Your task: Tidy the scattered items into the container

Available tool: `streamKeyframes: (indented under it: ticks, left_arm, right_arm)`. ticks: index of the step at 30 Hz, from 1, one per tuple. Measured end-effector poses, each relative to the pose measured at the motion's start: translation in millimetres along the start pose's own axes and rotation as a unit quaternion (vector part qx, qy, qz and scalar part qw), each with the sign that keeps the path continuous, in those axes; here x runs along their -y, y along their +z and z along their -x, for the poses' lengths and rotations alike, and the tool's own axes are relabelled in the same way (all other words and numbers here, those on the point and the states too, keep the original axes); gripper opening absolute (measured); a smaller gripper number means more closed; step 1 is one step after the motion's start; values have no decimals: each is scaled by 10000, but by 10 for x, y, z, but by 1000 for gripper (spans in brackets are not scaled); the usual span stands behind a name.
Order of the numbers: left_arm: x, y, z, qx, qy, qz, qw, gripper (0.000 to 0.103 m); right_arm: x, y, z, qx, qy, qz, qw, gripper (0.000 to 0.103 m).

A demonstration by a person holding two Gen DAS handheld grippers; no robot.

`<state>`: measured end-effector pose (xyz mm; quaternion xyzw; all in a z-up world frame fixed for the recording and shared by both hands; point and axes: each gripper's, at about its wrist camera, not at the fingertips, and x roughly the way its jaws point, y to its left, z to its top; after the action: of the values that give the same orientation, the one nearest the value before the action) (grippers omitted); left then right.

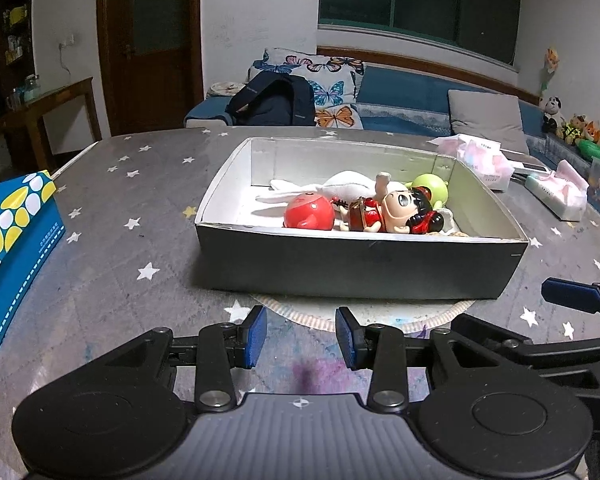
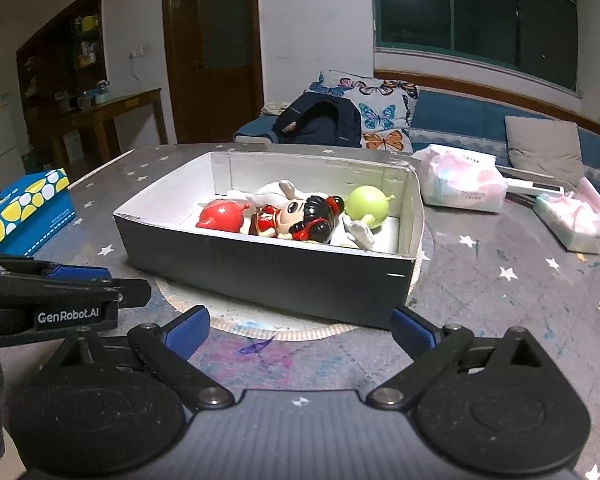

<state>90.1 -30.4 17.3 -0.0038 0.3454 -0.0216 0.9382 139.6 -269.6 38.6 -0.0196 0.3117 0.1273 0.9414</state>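
Star-print table (image 1: 148,240) fills the left wrist view: your left gripper (image 1: 301,337) hangs empty w/ a narrow gap btwn its blue pads, just short of the grey box (image 1: 360,264), which holds the red toy (image 1: 309,211), doll (image 1: 396,210), white plush (image 1: 340,188) & green toy (image 1: 430,187). Right wrist view: your right gripper (image 2: 300,330) is spread wide & empty near the same box (image 2: 276,272); tissue packs (image 2: 462,188) sit on the table beyond it.

Left gripper (image 1: 301,337) holds a narrow gap, right gripper (image 2: 301,330) gapes wide, both empty.
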Motion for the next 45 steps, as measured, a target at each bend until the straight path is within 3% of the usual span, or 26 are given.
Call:
streamKeyframes:
  ticks: [6, 45]
  left_arm:
    - [9, -43, -24, -35, 52, -18, 10000, 40]
    - [13, 68, -278, -99, 311, -174, 9993, 40]
  right_arm:
    - [45, -22, -22, -52, -69, -105, 9999, 103]
    - [130, 23, -332, -351, -193, -267, 9988, 103]
